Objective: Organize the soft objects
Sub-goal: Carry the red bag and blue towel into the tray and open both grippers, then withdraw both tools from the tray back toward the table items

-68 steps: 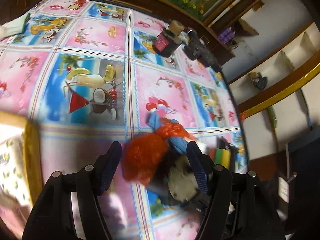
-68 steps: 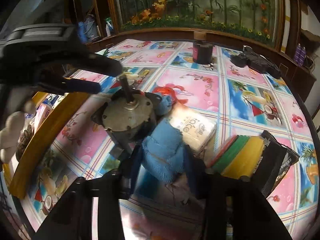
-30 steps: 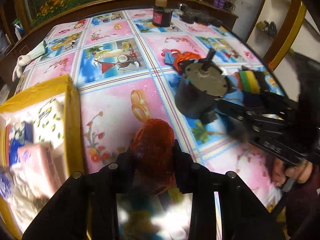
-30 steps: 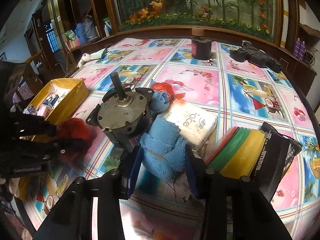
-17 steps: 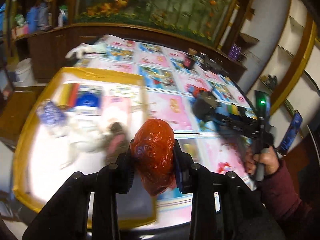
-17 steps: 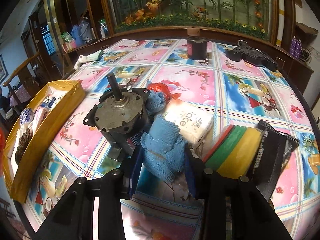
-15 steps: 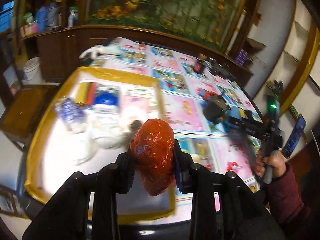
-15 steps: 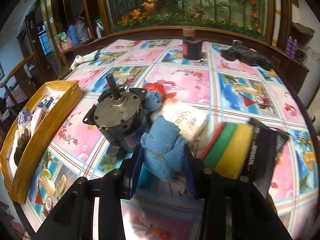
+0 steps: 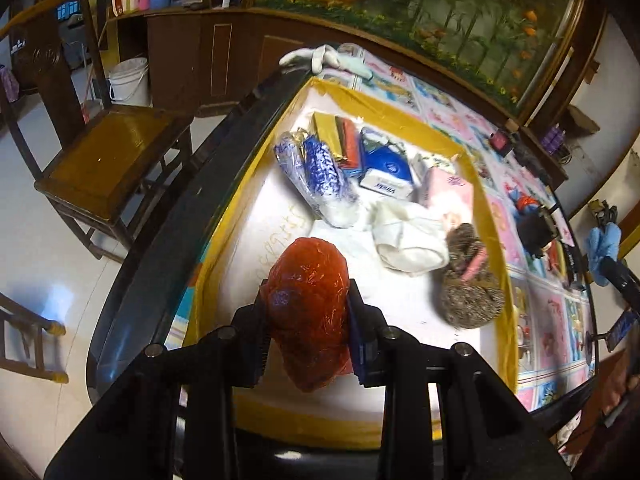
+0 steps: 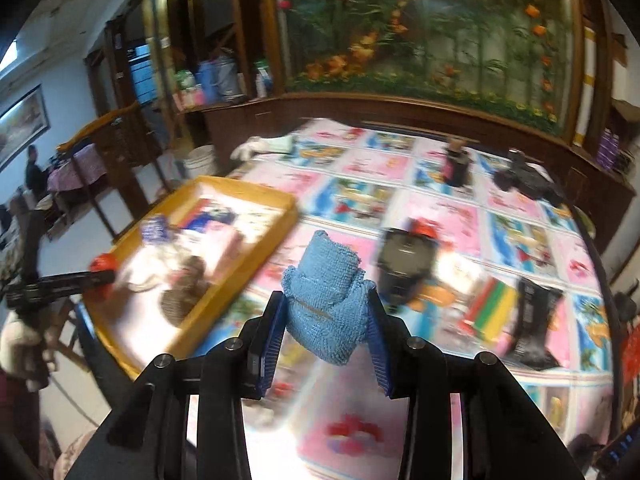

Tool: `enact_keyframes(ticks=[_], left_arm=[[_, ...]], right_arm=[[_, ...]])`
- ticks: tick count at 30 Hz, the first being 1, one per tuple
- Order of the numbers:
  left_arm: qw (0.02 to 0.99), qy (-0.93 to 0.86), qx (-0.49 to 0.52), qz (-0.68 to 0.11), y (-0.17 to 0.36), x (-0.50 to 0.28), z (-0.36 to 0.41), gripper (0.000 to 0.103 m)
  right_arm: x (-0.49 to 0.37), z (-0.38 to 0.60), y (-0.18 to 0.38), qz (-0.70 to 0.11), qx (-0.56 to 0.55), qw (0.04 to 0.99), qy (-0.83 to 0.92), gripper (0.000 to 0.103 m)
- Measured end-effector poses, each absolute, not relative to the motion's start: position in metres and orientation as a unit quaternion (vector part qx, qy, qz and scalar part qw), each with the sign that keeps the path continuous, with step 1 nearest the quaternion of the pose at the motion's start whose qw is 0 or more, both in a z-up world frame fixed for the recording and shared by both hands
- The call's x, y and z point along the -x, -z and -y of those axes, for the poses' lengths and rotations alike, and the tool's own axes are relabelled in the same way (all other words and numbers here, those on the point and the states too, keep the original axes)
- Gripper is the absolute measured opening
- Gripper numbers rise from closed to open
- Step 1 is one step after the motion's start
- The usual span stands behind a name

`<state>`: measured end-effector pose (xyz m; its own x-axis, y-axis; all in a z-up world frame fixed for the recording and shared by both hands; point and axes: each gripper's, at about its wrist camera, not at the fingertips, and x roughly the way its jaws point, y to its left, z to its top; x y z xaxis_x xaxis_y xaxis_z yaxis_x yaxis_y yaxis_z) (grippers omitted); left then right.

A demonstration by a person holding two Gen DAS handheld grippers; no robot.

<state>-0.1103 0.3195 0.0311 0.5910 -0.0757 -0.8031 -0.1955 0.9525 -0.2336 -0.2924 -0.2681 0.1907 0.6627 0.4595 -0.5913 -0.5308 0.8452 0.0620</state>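
Observation:
My left gripper [image 9: 308,312] is shut on a crumpled red plastic bag [image 9: 306,300] and holds it above the near end of the yellow-rimmed tray [image 9: 404,118]. The tray holds several soft items: a white cloth [image 9: 408,236], a brown furry pouch [image 9: 470,284], a pink pack [image 9: 448,192] and a blue-white tissue pack [image 9: 386,176]. My right gripper [image 10: 326,320] is shut on a blue towel [image 10: 326,300] and holds it in the air above the table, right of the tray [image 10: 240,248]. The left gripper with the red bag [image 10: 102,262] shows at the tray's left.
A grey motor [image 10: 404,264], a striped sponge stack [image 10: 490,304] and a black packet [image 10: 534,320] lie on the patterned tablecloth [image 10: 520,248]. A dark jar [image 10: 456,164] and a black tool [image 10: 528,180] stand at the back. A wooden chair [image 9: 108,148] stands left of the table.
My right gripper has lifted the blue towel off the table and swung left toward the tray. My left gripper has carried the red bag further over the tray's near end.

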Motion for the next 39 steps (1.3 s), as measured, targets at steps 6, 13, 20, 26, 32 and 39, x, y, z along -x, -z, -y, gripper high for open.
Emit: enact_keyframes(ticks=[6, 13, 20, 26, 32, 39], left_arm=[[0.871, -0.055, 0.124, -0.472, -0.018, 0.078, -0.320, 0.036], [0.896, -0.033, 0.176, -0.407, -0.045, 0.094, -0.328, 0.043], [0.921, -0.101, 0.158, -0.342, -0.066, 0.136, -0.328, 0.061], [0.928, -0.150, 0.116, -0.321, -0.076, 0.150, -0.321, 0.061], [0.931, -0.167, 0.094, -0.312, -0.084, 0.156, -0.315, 0.061], [0.932, -0.178, 0.070, -0.309, -0.091, 0.164, -0.297, 0.061]], right_arm=[[0.293, 0.185, -0.179, -0.351, 0.073, 0.864, -0.353, 0.038], [0.290, 0.100, -0.158, -0.399, 0.112, 0.813, -0.409, 0.038], [0.268, 0.051, -0.131, -0.433, 0.130, 0.792, -0.409, 0.039], [0.270, 0.019, -0.122, -0.399, 0.184, 0.820, -0.367, 0.048], [0.280, 0.030, -0.134, -0.380, 0.153, 0.828, -0.383, 0.070], [0.313, 0.075, -0.161, -0.325, 0.128, 0.852, -0.390, 0.084]])
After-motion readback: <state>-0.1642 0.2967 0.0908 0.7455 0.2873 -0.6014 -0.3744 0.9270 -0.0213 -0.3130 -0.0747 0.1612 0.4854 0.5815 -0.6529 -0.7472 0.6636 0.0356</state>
